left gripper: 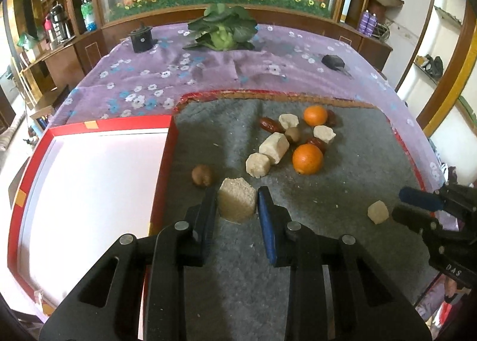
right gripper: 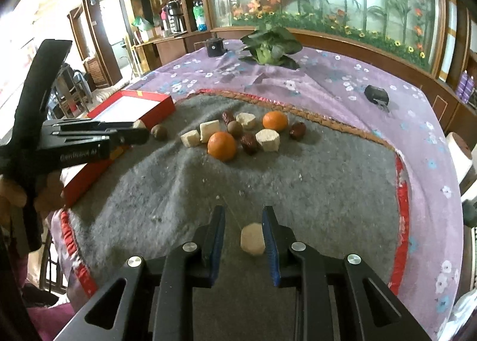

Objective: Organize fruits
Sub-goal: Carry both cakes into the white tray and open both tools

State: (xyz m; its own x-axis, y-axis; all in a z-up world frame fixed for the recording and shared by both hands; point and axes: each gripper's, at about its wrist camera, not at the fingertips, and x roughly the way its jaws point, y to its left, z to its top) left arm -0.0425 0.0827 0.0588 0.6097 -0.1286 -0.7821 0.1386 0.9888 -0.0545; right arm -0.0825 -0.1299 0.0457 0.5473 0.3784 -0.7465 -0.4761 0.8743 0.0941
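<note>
Both grippers set around pale blocks on the grey mat, red box waiting at the left.

My left gripper has its fingers clenched on a crumbly tan block, both pads touching its flanks, just right of the box wall and beside a kiwi. I judge this block light but fragile: crumbs litter the mat, so I would hold it low on the flat sides and squeeze gently. My right gripper is released, fingers moderately apart; a small block sits between them, against the right pad and clear of the left one. It looks firmer, faceted, and light. The oranges, dates and other blocks lie well ahead, mid-mat on the bench.
</note>
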